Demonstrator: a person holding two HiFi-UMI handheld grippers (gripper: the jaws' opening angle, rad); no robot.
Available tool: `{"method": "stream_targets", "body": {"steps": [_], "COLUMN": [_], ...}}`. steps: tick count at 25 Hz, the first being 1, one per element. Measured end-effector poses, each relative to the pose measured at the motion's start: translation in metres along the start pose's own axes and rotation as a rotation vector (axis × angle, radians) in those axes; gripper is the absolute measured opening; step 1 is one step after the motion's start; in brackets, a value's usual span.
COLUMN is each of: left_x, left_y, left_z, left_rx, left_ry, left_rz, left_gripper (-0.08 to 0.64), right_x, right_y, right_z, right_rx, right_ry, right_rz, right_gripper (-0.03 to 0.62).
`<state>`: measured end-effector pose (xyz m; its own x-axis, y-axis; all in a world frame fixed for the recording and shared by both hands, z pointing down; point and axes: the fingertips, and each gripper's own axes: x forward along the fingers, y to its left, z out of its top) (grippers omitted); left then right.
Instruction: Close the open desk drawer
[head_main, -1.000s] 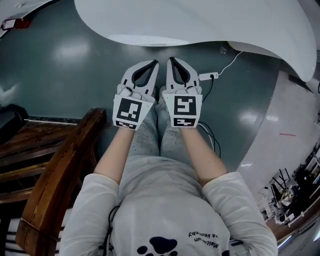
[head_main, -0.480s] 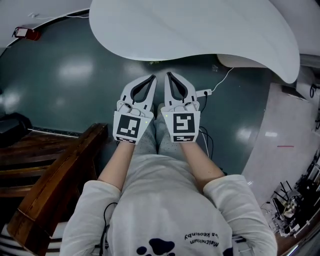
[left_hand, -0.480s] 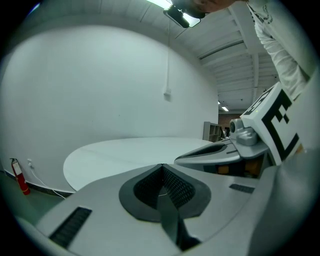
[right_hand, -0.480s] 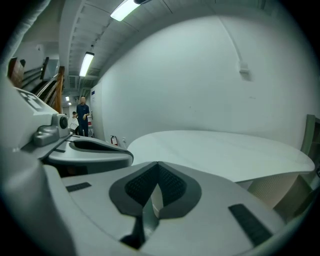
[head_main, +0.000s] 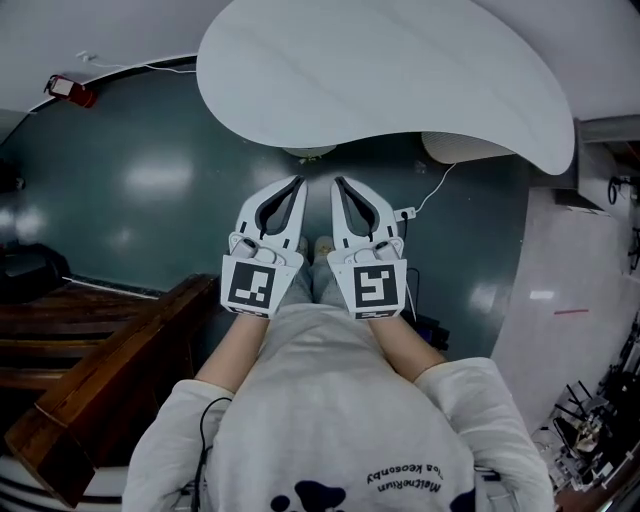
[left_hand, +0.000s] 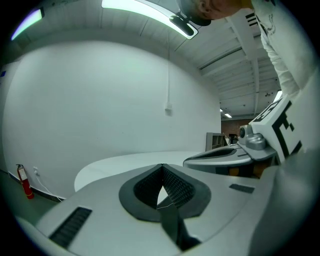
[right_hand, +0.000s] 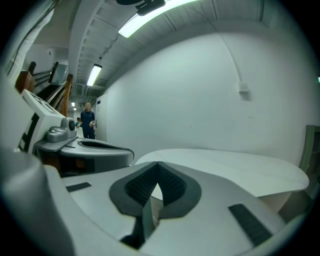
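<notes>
Seeing no drawer, I can't tell if it's closed; left tongs (head_main: 298, 181) and right tongs (head_main: 337, 181) pinch together, empty.

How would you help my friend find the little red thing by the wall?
Start at the big white rounded tabletop and look left across the shiny dark green floor to the white wall. Right at its foot sits a small red fire extinguisher, the only red thing on that side.

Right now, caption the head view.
Left gripper and right gripper, both shut and empty, side by side before a white table.
</notes>
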<state>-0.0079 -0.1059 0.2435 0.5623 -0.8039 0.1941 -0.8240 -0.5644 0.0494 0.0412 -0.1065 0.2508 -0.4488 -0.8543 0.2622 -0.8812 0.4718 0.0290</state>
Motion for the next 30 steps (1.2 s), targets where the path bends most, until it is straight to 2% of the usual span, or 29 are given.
{"method": "stream_targets", "body": {"steps": [9, 16, 30], "left_x": [-0.037, -0.051, -0.059], "left_y": [-0.031, -0.037, -0.050], "left_z": [0.029, 0.043, 0.037], "left_rx": [-0.013, 0.032, 0.032], "left_ry": [-0.024, -0.042, -0.033], "left_rz": [-0.010, 0.001, 0.001], "left_gripper": [0.006, 0.006, 0.006], "right_x": [-0.043, -0.063, -0.073], "right_y": [0.019, 0.023, 0.027], "right_z": [0.045, 0.040, 0.039], "right_rx": [-0.027, -0.024, -0.027], "right_ry": [-0.072, -0.054, -0.065], "right_rz": [0.013, 0.012, 0.036], "right_gripper": [0.017, 0.017, 0.017]}}
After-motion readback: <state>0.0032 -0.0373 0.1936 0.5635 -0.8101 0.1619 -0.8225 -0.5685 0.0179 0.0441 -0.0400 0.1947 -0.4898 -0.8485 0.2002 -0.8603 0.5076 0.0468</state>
